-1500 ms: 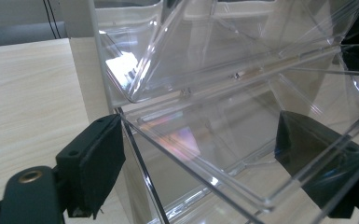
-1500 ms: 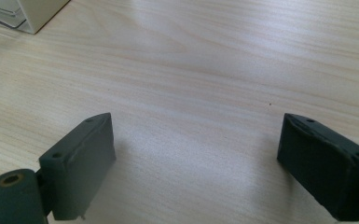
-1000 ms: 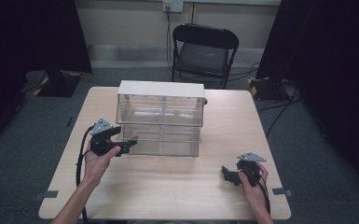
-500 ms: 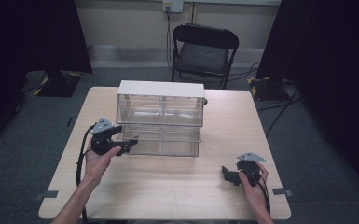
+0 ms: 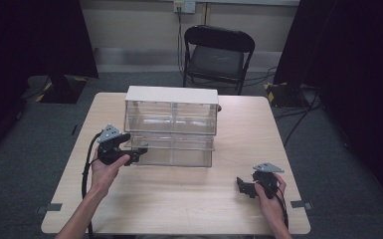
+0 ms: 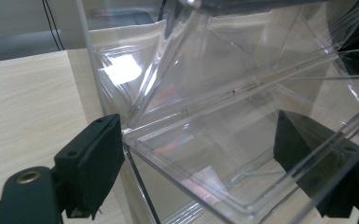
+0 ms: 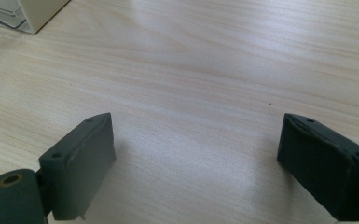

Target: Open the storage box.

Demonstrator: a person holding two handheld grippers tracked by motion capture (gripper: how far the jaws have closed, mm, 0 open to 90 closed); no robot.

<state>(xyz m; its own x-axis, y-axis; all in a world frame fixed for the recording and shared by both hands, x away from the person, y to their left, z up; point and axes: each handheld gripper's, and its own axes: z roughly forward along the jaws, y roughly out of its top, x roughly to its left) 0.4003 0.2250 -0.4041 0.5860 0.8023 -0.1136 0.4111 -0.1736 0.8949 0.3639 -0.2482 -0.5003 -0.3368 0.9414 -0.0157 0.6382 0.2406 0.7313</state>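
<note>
1. Two grippers are in your hands: the left gripper (image 5: 138, 156) has its jaws spread wide, straddling the left front corner of the pulled-out drawer (image 5: 171, 152), one jaw outside and one seen through the clear wall.
2. Your right gripper (image 5: 240, 185) rests open over bare wood at the near right.
3. The clear drawer box (image 5: 171, 109) sits mid-table, towards the far side.
4. The table (image 5: 189, 199) is pale wood on grey carpet; a black folding chair (image 5: 218, 55) stands beyond it.

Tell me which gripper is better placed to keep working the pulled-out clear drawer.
Left. The left gripper is at the clear drawer's front left corner, jaws open with the corner between them. The right gripper sits apart over bare table, jaws open on nothing.
</note>
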